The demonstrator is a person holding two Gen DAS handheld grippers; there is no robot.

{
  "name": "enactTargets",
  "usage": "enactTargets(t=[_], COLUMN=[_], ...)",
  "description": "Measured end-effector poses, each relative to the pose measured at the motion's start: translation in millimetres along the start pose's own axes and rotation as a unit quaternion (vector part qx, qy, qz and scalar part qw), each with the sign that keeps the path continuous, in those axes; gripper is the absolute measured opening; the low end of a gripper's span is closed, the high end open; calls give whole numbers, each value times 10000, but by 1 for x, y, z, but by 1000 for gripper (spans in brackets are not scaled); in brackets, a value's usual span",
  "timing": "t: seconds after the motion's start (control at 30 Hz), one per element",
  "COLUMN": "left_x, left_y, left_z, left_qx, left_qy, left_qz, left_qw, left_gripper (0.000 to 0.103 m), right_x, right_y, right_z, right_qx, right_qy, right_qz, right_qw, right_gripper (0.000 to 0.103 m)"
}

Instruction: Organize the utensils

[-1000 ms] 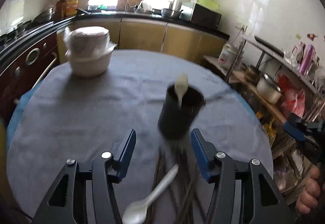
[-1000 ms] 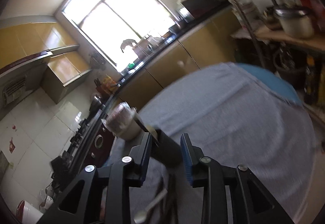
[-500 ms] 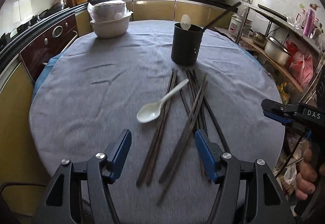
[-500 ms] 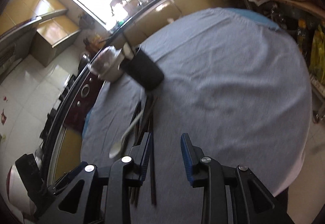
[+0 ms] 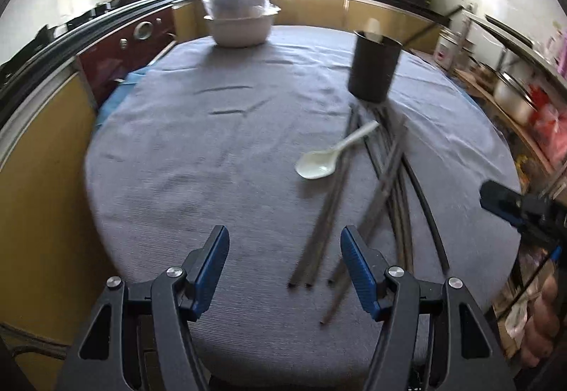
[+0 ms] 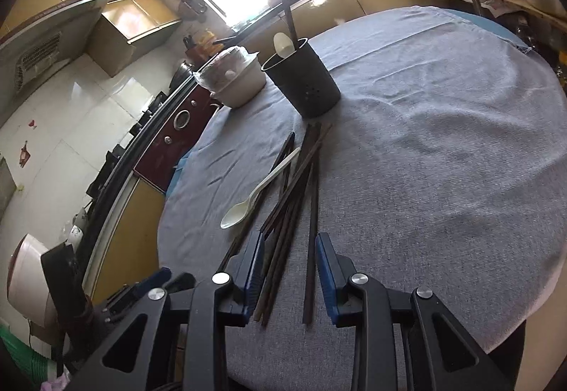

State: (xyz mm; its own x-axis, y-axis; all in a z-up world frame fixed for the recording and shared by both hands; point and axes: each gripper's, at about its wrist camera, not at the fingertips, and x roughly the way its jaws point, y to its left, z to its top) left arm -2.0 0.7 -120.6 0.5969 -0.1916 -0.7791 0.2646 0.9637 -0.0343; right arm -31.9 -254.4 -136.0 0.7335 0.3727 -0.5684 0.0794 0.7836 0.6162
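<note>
- Covering the round tabletop (image 5: 198, 150), a grey cloth, wrinkled in places.
- Sitting at the far left edge, a white covered bowl (image 5: 239, 21).
- Standing far right of centre, a black utensil holder (image 5: 372, 70), with a white spoon and a dark chopstick inside.
- Lying scattered near the holder, dark chopsticks (image 5: 386, 178), with a white spoon (image 5: 327, 157) resting across them.
- Hovering at the near edge, left gripper (image 5: 283, 270), jaws released, nothing between.
- Hovering over the near chopstick ends, right gripper (image 6: 288, 270), jaws parted, gripping nothing.

A covered white bowl (image 5: 240, 21) sits on the grey tablecloth (image 5: 198, 157).
</note>
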Motion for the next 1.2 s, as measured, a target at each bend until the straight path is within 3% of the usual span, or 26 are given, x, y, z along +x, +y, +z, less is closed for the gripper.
enactTargets(t=[0.3,0.6,0.97,1.2], left_x=[3,7,7,5], left_y=[-30,-81,-111,-113], left_z=[13,27,50,70], left_qx=[355,810,538,612], left_qy=[66,72,-35,-261], left_qz=[255,277,376,550], left_qw=[9990,9963,9978,9963], left_gripper=[66,66,66,66], right_x=[-19,-40,-69,-111], right_y=[-17,-39,-69,-85], right_z=[-3,6,28,33], right_qx=[-389,-286,-221,-123], right_qy=[-310,-518,-523,-884], right_qz=[-197,-133,-42,-207], right_qw=[9986,9982,9984,9958], right_gripper=[32,32,32,32])
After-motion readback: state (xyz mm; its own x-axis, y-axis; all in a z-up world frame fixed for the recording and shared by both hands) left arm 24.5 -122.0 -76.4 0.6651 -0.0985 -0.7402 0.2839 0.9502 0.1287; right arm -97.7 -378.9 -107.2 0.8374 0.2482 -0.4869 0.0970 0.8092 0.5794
